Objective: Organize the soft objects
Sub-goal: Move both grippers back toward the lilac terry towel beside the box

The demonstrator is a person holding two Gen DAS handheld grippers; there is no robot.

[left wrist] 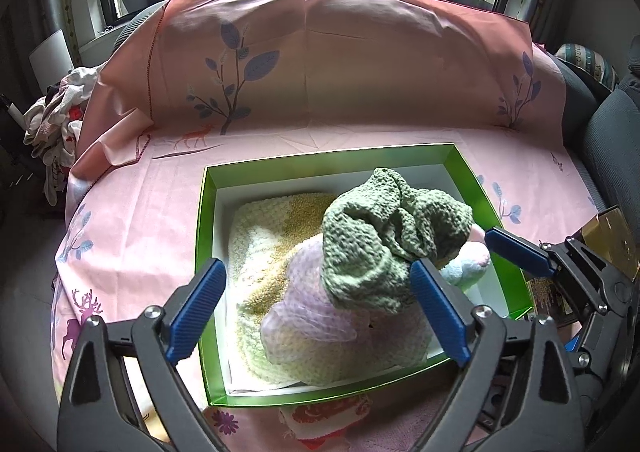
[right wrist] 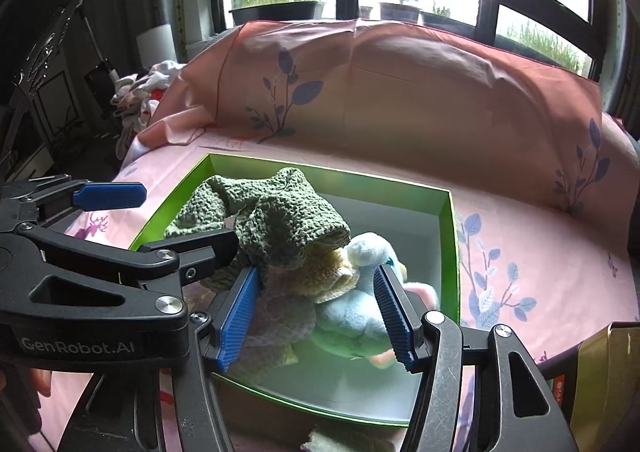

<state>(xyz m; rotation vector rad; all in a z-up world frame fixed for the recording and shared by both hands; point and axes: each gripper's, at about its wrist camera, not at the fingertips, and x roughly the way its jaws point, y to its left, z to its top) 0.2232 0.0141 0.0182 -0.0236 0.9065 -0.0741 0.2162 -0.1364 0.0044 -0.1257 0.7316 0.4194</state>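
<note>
A green box with a white inside sits on the pink sheet. It holds a cream and yellow knit cloth, a lilac mesh-wrapped bundle, a green knit cloth on top, and a light blue plush toy. My left gripper is open above the box, its fingers either side of the bundle. My right gripper is open, its fingers astride the plush toy and a yellow cloth; it shows in the left wrist view.
A pink sheet with leaf and deer prints covers the surface and the raised back. A pile of clothes lies at the far left. A floral cloth lies before the box. A gold box stands at the right.
</note>
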